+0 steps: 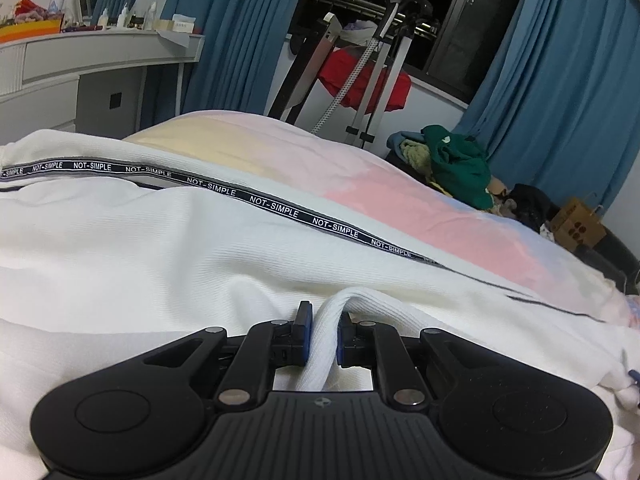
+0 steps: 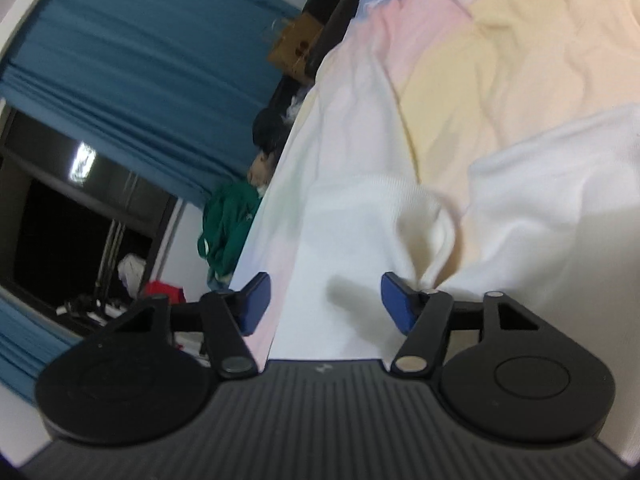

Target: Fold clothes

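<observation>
- Left gripper (image 1: 325, 334): jaws pinched on a bunched fold of the white garment (image 1: 140, 248)
- Garment spread over the pastel bedsheet (image 1: 420, 200); black lettered stripe (image 1: 280, 210) runs across it
- Right gripper (image 2: 325, 303): jaws apart, nothing clamped, white cloth under them, one pad touching a fold

"NOT-SIMPLE" repeated, white on black tape (image 1: 240, 196) along white garment (image 1: 140, 248).
</observation>
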Demonstrator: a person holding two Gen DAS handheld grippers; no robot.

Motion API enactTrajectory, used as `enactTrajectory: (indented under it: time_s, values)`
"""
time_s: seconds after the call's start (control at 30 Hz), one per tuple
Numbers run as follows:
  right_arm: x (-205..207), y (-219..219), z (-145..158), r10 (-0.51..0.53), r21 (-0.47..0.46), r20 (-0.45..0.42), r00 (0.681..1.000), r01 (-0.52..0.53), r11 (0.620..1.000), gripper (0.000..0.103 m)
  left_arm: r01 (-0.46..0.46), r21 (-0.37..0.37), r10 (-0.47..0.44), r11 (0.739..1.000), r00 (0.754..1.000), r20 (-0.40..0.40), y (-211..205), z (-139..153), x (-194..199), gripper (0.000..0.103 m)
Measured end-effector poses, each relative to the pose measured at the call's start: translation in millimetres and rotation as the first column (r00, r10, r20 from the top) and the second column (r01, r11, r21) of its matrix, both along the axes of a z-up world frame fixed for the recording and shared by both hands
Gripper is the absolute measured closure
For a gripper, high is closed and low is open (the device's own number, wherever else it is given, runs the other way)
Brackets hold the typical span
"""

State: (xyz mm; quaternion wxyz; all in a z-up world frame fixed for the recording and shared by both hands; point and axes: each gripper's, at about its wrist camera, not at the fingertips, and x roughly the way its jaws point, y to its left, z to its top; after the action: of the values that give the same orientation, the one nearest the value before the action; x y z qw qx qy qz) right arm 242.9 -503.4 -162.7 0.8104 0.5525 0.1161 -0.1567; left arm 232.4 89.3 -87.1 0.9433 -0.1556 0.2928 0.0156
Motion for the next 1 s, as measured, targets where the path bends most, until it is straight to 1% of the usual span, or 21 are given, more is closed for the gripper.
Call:
enactTrajectory:
  time_s: [0.1, 0.17, 0.2, 0.23, 0.27, 0.33, 0.47, 0.5, 0.53, 0.6, 0.77, 0.83, 0.9, 0.93, 0.97, 1.0]
  values:
    - [8, -6, -3, 0.071, 0.005, -0.002, 0.997, -0.071, 0.997, 0.066, -0.003, 0.013, 0.003, 1.0, 1.0, 0.003, -3, -1, 0, 0.091]
    - [16, -7, -3, 0.107, -0.009, -0.034, 0.994, -0.107, 0.994, 0.092, -0.003, 0.015, 0.003, 1.0, 1.0, 0.006, -3, -2, -1, 0.091]
    - [17, -6, -2, 0.107, -0.027, -0.047, 0.993, -0.108, 0.994, 0.095, -0.004, 0.016, 0.003, 1.0, 1.0, 0.008, -4, -3, -1, 0.091]
    - [15, -6, 2, 0.105, -0.04, -0.039, 0.994, -0.107, 0.993, 0.099, -0.003, 0.016, 0.003, 1.0, 1.0, 0.007, -3, -3, -1, 0.091]
    - [14, -5, 5, 0.107, -0.048, -0.023, 0.994, -0.108, 0.993, 0.1, -0.003, 0.016, 0.003, 1.0, 1.0, 0.006, -3, -4, 0, 0.091]
    - [10, -5, 15, 0.099, -0.069, 0.024, 0.995, -0.097, 0.993, 0.1, -0.003, 0.014, 0.003, 1.0, 1.0, 0.005, -3, -4, 0, 0.091]
    - [-3, -1, 51, 0.065, -0.162, 0.138, 0.988, -0.042, 0.986, 0.1, -0.003, 0.014, 0.003, 1.0, 1.0, 0.006, -1, -5, 0, 0.091]
    - [-8, -2, 60, 0.056, -0.177, 0.167, 0.984, -0.026, 0.984, 0.1, -0.004, 0.013, 0.004, 1.0, 1.0, 0.004, -1, -5, 1, 0.091]
    - [-12, -5, 64, 0.051, -0.172, 0.177, 0.983, -0.02, 0.985, 0.1, -0.005, 0.013, 0.005, 1.0, 1.0, 0.003, -1, -5, 1, 0.091]
    - [-17, -11, 64, 0.059, -0.139, 0.164, 0.985, -0.036, 0.99, 0.1, -0.005, 0.006, 0.005, 1.0, 1.0, 0.0, 0, -4, 1, 0.091]
    - [-15, -24, 44, 0.158, -0.044, 0.055, 0.986, -0.155, 0.987, 0.097, -0.01, -0.01, 0.009, 1.0, 1.0, -0.009, 2, -5, 2, 0.091]
    - [-13, -27, 38, 0.172, -0.024, 0.033, 0.985, -0.171, 0.985, 0.096, -0.01, -0.005, 0.01, 1.0, 1.0, -0.01, 2, -5, 2, 0.091]
    - [-11, -31, 35, 0.158, -0.009, -0.014, 0.987, -0.158, 0.987, 0.09, -0.011, -0.002, 0.011, 1.0, 1.0, -0.011, 1, -5, 3, 0.091]
    - [-11, -32, 32, 0.148, 0.012, -0.028, 0.989, -0.148, 0.989, 0.081, -0.011, 0.0, 0.011, 1.0, 1.0, -0.011, 1, -5, 3, 0.091]
    - [-14, -34, 28, 0.142, 0.042, -0.024, 0.99, -0.14, 0.989, 0.065, -0.012, 0.002, 0.012, 1.0, 1.0, -0.012, 0, -5, 3, 0.09]
    - [-16, -36, 23, 0.134, 0.073, -0.015, 0.991, -0.133, 0.988, 0.057, -0.013, 0.005, 0.013, 1.0, 1.0, -0.013, 0, -5, 4, 0.09]
